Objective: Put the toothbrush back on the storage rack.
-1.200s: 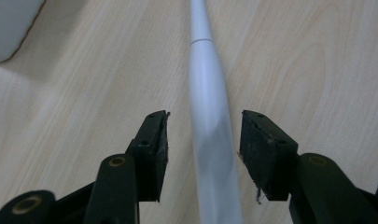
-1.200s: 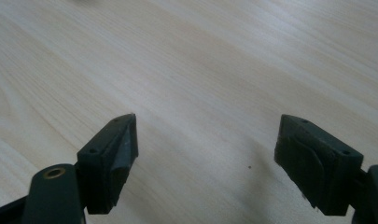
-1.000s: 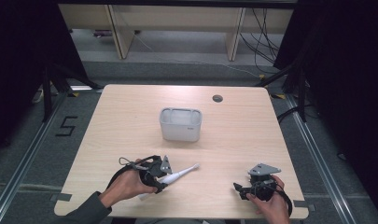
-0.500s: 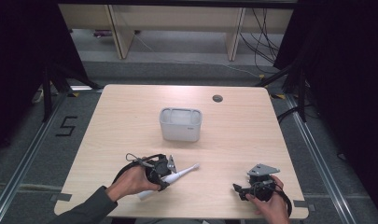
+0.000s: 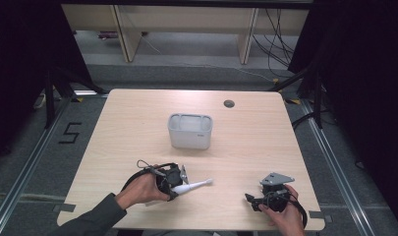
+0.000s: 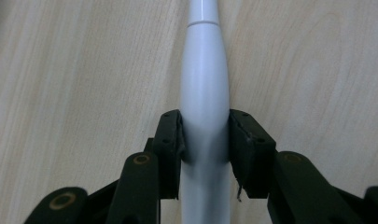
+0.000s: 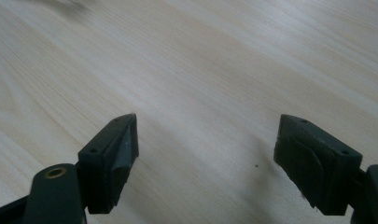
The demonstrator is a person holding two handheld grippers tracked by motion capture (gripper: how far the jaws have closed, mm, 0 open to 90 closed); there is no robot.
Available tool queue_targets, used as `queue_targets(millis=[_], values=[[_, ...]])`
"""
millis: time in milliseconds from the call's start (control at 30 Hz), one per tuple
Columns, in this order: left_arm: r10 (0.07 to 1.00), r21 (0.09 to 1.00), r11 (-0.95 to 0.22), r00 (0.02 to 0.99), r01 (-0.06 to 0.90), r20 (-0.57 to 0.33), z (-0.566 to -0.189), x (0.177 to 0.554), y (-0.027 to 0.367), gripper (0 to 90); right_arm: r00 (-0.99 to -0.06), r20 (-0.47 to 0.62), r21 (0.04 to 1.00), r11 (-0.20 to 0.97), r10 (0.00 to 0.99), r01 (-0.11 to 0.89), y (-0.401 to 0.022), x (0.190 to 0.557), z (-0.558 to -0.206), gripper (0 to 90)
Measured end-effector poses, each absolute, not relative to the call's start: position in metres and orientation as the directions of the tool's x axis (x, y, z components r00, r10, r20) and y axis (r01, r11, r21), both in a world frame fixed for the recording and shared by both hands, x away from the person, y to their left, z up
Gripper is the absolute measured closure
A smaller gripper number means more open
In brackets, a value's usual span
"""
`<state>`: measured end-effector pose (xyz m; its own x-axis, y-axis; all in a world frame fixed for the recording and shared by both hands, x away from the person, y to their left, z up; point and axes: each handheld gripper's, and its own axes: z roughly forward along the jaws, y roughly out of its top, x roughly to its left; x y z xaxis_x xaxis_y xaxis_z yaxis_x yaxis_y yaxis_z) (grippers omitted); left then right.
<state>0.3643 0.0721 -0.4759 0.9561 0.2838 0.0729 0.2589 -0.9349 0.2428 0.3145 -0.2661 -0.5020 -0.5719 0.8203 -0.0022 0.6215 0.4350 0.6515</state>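
The pale wooden surface (image 5: 137, 123) is carrying a grey plastic box (image 5: 190, 131) at its centre. At 7 o'clock, the left gripper (image 6: 205, 140) has just been closing and is pinching the smooth white tapered handle (image 6: 204, 88), probably for lifting it. The right gripper (image 7: 205, 154) is resting spread at 5 o'clock.

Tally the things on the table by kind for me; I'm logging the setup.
White electric toothbrush handle, clamped in the left gripper: 1
Grey bin: 1
Grippers, counting the open right gripper: 2
Total: 4
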Motion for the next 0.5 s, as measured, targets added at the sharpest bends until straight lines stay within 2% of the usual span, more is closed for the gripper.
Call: queue_targets(millis=[167, 500], values=[[0.279, 0.201, -0.944, 0.958, 0.261, 0.065, -0.4754, 0.3666, 0.0681, 65.1, -0.587, -0.013, 0.647, 0.454, 0.810, 0.613, -0.2672, 0.3156, -0.5017, 22.4], [0.264, 0.171, -0.953, 0.962, 0.250, 0.063, -0.4774, 0.3684, 0.0636, 65.7, -0.581, -0.002, 0.641, 0.447, 0.814, 0.624, -0.2663, 0.3149, -0.5013, 22.5]])
